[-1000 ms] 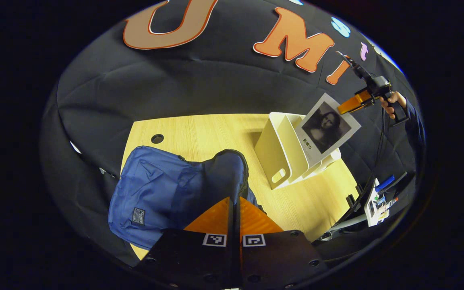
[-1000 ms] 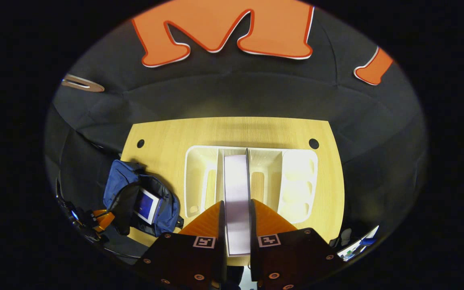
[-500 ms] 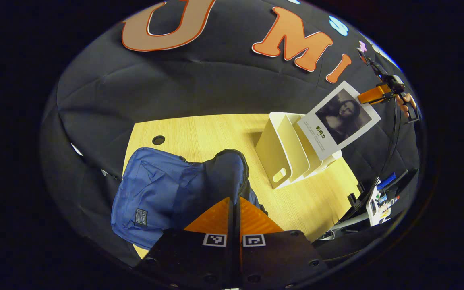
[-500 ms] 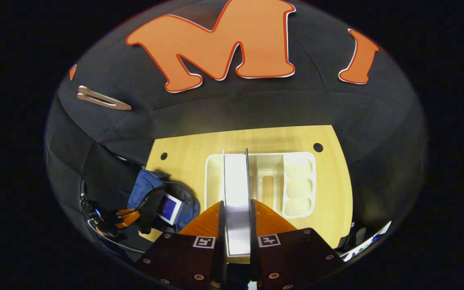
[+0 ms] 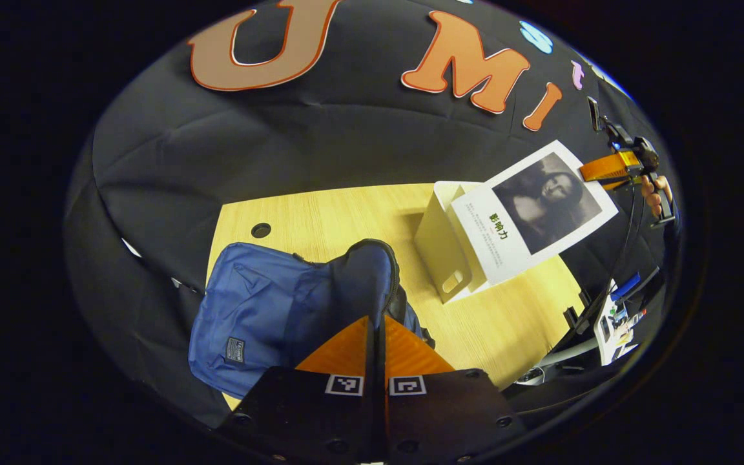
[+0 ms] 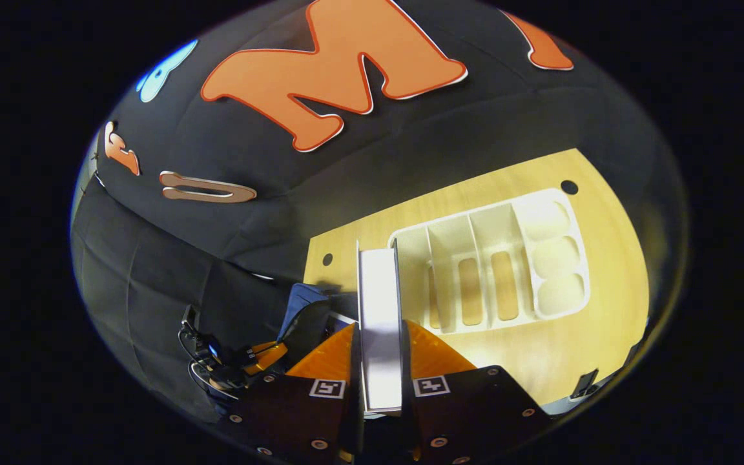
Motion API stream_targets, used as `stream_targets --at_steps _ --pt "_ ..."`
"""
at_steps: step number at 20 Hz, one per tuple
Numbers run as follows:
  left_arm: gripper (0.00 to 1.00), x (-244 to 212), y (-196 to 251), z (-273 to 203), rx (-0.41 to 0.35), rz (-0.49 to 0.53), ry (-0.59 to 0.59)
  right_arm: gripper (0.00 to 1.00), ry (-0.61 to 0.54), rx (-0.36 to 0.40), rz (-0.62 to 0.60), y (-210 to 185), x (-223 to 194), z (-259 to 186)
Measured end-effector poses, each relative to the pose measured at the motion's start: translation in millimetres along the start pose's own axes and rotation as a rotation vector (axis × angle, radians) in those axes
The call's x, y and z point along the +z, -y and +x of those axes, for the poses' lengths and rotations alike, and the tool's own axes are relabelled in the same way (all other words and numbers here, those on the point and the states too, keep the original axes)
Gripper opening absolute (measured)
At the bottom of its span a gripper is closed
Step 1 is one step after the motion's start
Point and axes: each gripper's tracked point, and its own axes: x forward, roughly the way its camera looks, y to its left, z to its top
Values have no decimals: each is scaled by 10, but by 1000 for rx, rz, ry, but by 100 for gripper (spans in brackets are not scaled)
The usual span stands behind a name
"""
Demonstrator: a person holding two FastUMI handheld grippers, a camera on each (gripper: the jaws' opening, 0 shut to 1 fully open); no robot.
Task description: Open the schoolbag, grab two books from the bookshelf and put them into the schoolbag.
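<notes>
- The wooden table (image 5: 346, 213) carries the blue schoolbag (image 5: 262, 316) at its near left and the white bookshelf (image 6: 495, 258) towards its right; the two stand well apart, with bare wood between them.
- The schoolbag is open: its dark flap (image 5: 365, 278) stands up, pinched at its edge by the left gripper (image 5: 375, 336), whose fingers are closed tight on it with no gap showing.
- The book (image 5: 533, 213), white-covered with a dark portrait, hangs in the air above and in front of the bookshelf, clear of its slots. The right gripper (image 6: 380, 342) holds it by one edge, both fingers pressing on its covers.
- In the right gripper view the book's long axis runs straight out from the fingers, and the bag's mouth (image 6: 320, 316) lies down and to the left of it, beside the left gripper.
- Judgement: the coming move turns on swinging the book leftward and down so its leading edge meets the opening; only the right hand carries it, while the left is nearer the bag and keeps the mouth wide.
- The bookshelf compartments in sight look empty.
</notes>
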Motion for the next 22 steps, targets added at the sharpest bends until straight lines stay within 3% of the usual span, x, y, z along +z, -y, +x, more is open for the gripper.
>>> stream_targets --at_steps 7,12,20,21,22 --pt "1 -19 -2 -51 11 4 6 23 -40 130 126 -65 -517 458" --pt "1 -27 10 -24 3 -2 1 23 35 220 284 -199 -730 767" --pt "0 -58 -8 -7 -18 4 -9 22 -13 218 316 -409 -1251 1338" --pt "5 -41 -21 -7 -17 4 -7 22 -7 216 314 -428 -1286 1412" --pt "1 -39 -38 -5 -13 4 -4 22 -8 216 304 -480 -1347 1486"
